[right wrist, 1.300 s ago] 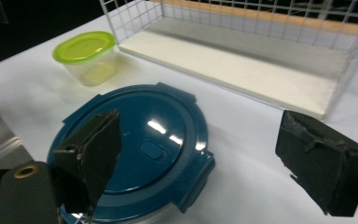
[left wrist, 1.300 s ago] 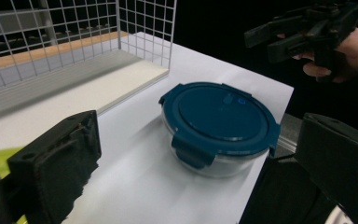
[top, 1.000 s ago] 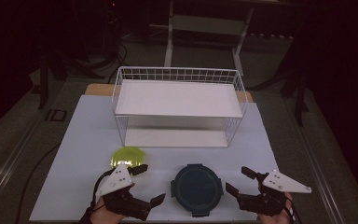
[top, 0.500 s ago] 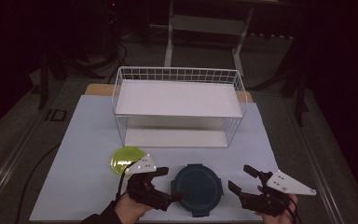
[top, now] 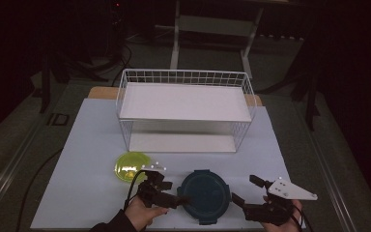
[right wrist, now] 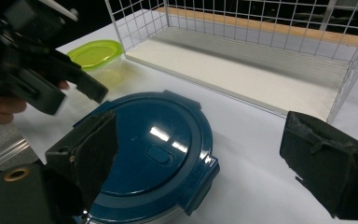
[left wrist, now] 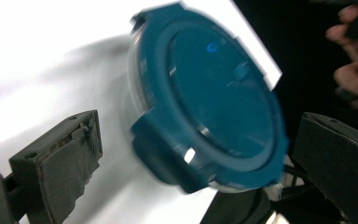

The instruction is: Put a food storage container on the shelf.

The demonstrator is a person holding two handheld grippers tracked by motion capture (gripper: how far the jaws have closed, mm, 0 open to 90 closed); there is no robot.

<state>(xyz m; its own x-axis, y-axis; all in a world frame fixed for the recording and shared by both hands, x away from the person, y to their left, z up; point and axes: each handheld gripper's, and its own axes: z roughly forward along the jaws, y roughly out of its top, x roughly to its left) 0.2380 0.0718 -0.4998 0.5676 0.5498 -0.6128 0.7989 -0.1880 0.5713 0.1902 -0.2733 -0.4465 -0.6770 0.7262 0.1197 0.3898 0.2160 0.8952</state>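
The tabletop (top: pixel 92 145) is covered in a pale sheet, with dark floor all round it. At its far half stands a white wire rack (top: pixel 186 111) with an upper shelf and a lower one, both bare.

Nearer the person, in the middle of the front edge, sits a round dark-blue container (top: pixel 204 195) with a clip-on lid; it lies flat on the tabletop, clear of the rack. In the right gripper view the same container (right wrist: pixel 149 154) shows its lid tabs and a small raised button at the centre. To its left and slightly farther back rests a smaller yellow-green lidded container (top: pixel 131 166), close to the rack's front left corner.

The left gripper (top: pixel 166 195) comes in low from the container's left, its fingers spread wide; in the left gripper view (left wrist: pixel 191 154) the blue container stands between the two fingers, and neither pad presses on it. The right gripper (top: pixel 246 191) hangs just to the right of the container, apart from it. Its fingers have just been opening and stand released, with only part of the lid's edge seen between them in the right gripper view (right wrist: pixel 205 172).
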